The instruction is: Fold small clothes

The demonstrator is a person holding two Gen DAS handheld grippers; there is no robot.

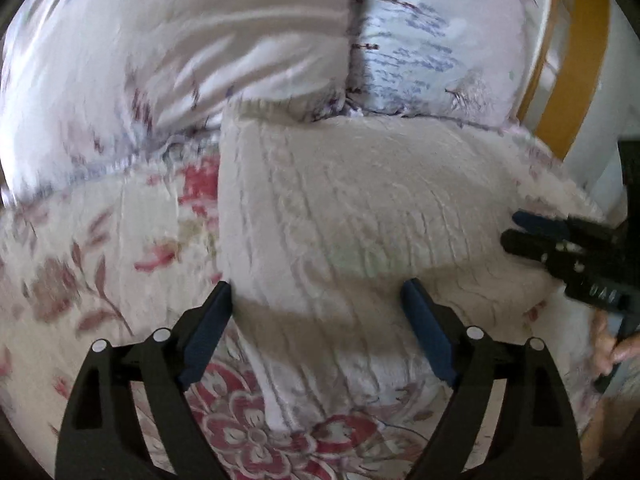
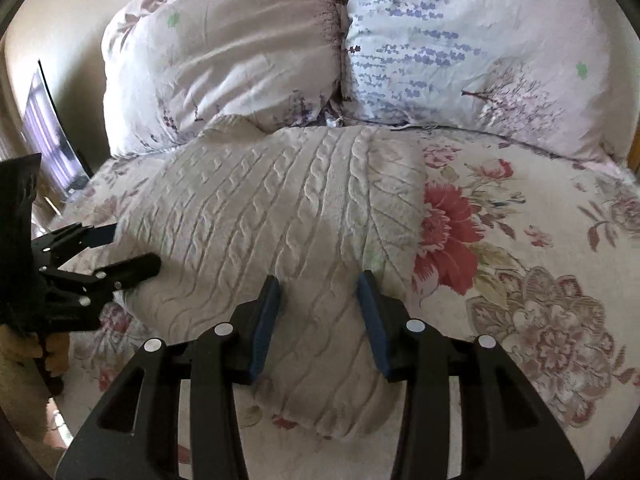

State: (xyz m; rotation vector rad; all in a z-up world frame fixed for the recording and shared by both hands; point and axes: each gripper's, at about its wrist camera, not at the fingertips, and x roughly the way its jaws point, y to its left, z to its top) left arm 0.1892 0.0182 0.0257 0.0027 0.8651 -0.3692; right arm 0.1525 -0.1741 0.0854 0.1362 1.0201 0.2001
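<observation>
My left hand-held gripper [image 1: 316, 296] and right hand-held gripper [image 2: 319, 288] hover with fingers apart over the cream cable-knit sweater [image 2: 280, 208], holding nothing; a shallow pinch could catch one layer and undo its fold. The thick, ribbed knit lies partly folded on the floral quilted bedspread [image 2: 540, 280], before two pillows [image 2: 460, 60].

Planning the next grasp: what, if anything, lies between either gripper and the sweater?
Nothing visible. The sweater lies bare on the floral bedspread. The right gripper and the left gripper, both open, are right over it, and the pillows sit beyond its far edge.
</observation>
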